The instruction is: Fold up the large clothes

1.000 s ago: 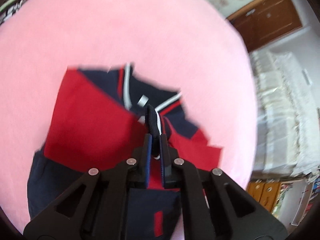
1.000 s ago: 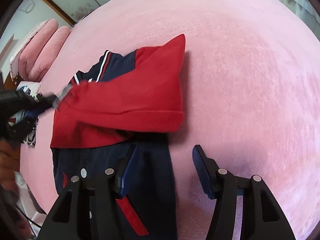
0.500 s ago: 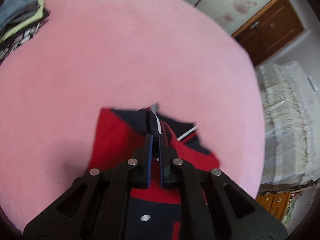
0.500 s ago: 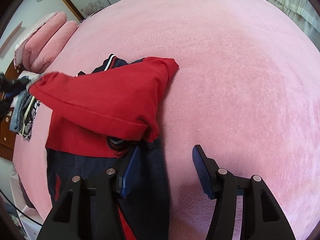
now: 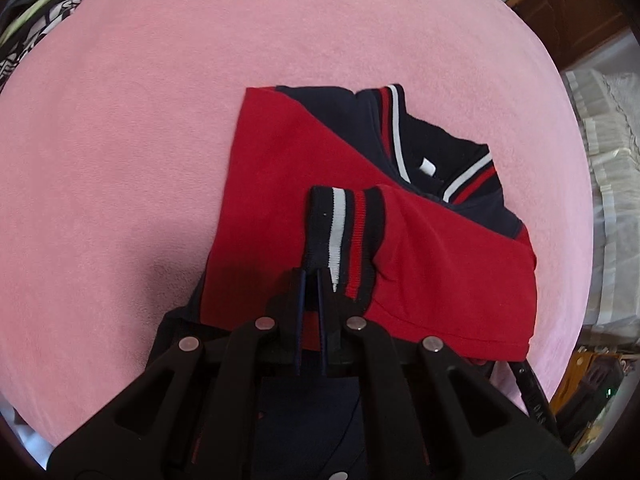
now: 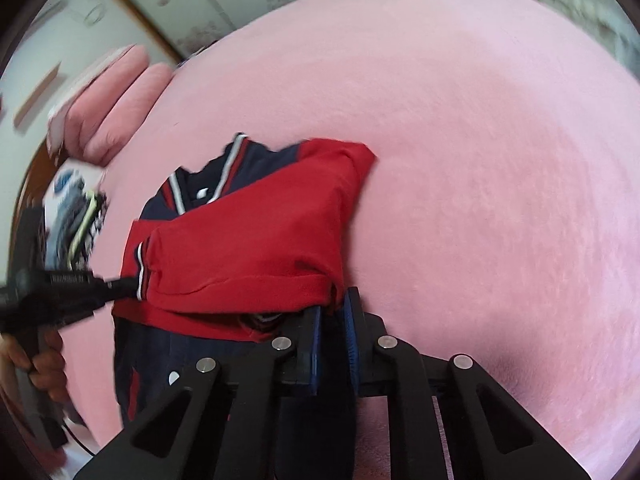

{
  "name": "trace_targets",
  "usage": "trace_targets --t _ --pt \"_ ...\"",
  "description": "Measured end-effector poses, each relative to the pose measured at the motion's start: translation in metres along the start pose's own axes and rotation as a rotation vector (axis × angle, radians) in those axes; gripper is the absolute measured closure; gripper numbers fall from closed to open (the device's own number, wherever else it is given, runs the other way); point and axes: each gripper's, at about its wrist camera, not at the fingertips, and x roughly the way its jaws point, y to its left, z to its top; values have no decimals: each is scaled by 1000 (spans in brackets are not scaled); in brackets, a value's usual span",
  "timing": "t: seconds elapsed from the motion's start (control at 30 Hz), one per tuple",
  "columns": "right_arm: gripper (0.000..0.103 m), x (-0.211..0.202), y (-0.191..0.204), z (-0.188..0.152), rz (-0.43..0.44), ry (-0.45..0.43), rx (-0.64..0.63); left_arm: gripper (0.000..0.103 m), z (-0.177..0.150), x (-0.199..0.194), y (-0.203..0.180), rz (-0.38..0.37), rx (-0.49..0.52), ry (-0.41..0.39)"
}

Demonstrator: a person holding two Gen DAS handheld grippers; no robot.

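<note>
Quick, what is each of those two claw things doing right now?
Left gripper: shut on the striped cuff of the jacket's red sleeve.
Right gripper: jaws just closed, pinching the jacket edge.

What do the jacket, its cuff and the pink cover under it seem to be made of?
Jacket: soft matte knit, probably cotton fleece; it drapes and folds with no sheen.
Cuff: ribbed stretch knit; fine ribs run along its navy, white and red stripes.
Cover: plush, short-pile fabric, perhaps fleece or velour; its surface looks fuzzy and lightly mottled.
</note>
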Motion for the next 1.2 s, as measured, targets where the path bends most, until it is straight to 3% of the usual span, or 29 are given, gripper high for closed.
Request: trace_targets --t 0.1,0.23,0.33,0.5,0.63,0.77,0.9,1.0,1.1,1.2 --pt "94 5 -18 -2 41 13 104 99 -1 8 4 29 -9 16" --pt "93 7 -20 -5 32 38 149 99 7 16 11 120 -17 4" --pt "93 -3 -21 -5 -7 67 145 99 8 13 23 81 -56 11" --pt "93 -31 -21 -6 -99 74 99 99 4 -8 21 75 -16 -21" --pt "93 -45 -7 3 -55 22 53 99 -4 -32 -1 -25 80 -69" --pt "93 -31 16 18 -15 9 2 99 -9 -32 -35 -98 197 -55" --pt "93 -6 36 31 10 18 -30 99 -17 -1 -79 -53 268 -10" --pt "94 13 30 33 -1 38 2 99 -14 30 -82 14 270 16" --pt "99 24 18 32 -36 62 -6 102 -12 41 -77 14 252 24" --pt "103 20 15 29 -151 74 -63 102 -12 37 -74 8 260 22"
